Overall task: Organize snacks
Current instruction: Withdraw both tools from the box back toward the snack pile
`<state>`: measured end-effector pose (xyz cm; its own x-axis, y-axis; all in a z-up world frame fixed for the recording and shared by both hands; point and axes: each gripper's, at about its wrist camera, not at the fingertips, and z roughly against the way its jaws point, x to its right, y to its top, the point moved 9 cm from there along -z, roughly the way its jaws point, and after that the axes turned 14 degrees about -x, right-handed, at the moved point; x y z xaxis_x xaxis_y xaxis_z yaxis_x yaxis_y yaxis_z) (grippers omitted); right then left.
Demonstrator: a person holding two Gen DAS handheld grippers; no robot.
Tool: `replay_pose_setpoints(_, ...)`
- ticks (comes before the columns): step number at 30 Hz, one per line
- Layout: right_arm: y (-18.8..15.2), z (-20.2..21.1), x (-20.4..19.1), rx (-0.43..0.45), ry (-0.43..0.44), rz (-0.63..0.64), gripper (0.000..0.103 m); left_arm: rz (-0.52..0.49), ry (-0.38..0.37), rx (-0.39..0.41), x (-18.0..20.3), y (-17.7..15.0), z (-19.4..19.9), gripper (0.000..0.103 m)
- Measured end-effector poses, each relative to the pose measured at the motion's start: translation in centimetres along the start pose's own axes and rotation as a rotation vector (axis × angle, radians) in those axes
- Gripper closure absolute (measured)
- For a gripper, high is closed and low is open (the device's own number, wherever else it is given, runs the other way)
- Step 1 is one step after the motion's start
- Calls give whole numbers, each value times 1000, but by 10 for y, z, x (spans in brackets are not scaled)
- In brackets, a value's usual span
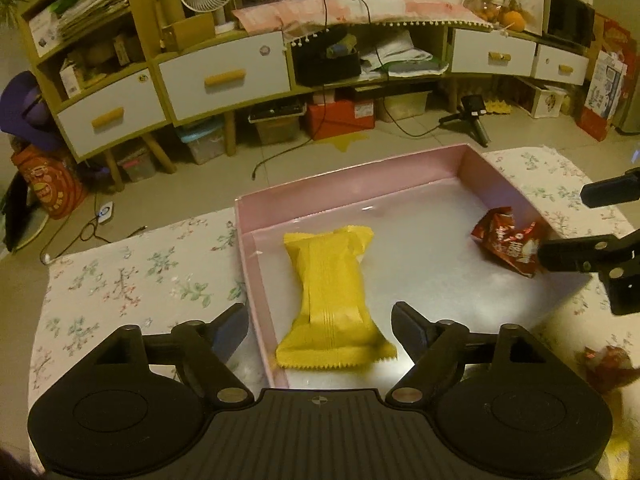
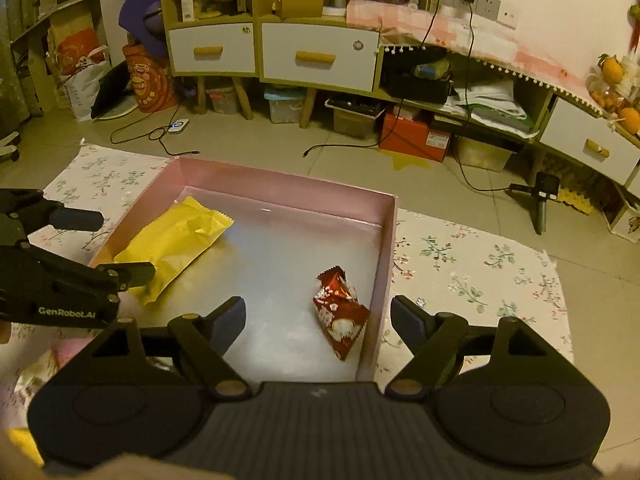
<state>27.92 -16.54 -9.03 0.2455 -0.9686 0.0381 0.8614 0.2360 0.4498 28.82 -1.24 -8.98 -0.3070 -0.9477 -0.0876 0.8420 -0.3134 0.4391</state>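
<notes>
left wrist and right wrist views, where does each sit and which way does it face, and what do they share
Left wrist: rides the left gripper, angled down at the yellow snack packet in the pink box; own open fingers show, plus the right gripper at the right edge.
Right wrist: rides the right gripper, angled down at the red snack packet; own open fingers show, plus the left gripper at the left edge.
Shared: box, both packets, floral cloth, white-drawered cabinet.
</notes>
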Motion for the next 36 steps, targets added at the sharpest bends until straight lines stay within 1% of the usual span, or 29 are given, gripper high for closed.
replay_pose_setpoints(2,-3,9,-2,12,-2,-3,22,1,2,2,-1,-5,8,22)
replay_pose_setpoints(5,-8,21,-4,26,6,-11,20,1,9,3,-3,-14,19,19)
replay_pose_setpoints(13,-29,42,-22,44,-14,14,15,0,-12,18,-2,-46,50,14)
replay_pose_setpoints(18,-47,50,-37,47,-34,68,12,-15,-4,8,0,-70,65,12)
replay_pose_setpoints(22,-62,56,-49,47,-22,100,10,-27,-5,16,4,-90,77,9)
replay_pose_setpoints(24,-69,59,-56,49,-24,118,7,-38,4,19,6,-99,81,8)
replay_pose_setpoints(29,-87,64,-68,56,-18,129,4,-55,6,19,12,-123,92,7)
replay_pose_setpoints(36,-117,64,-82,33,-24,154,4,-87,22,-4,22,-152,100,7)
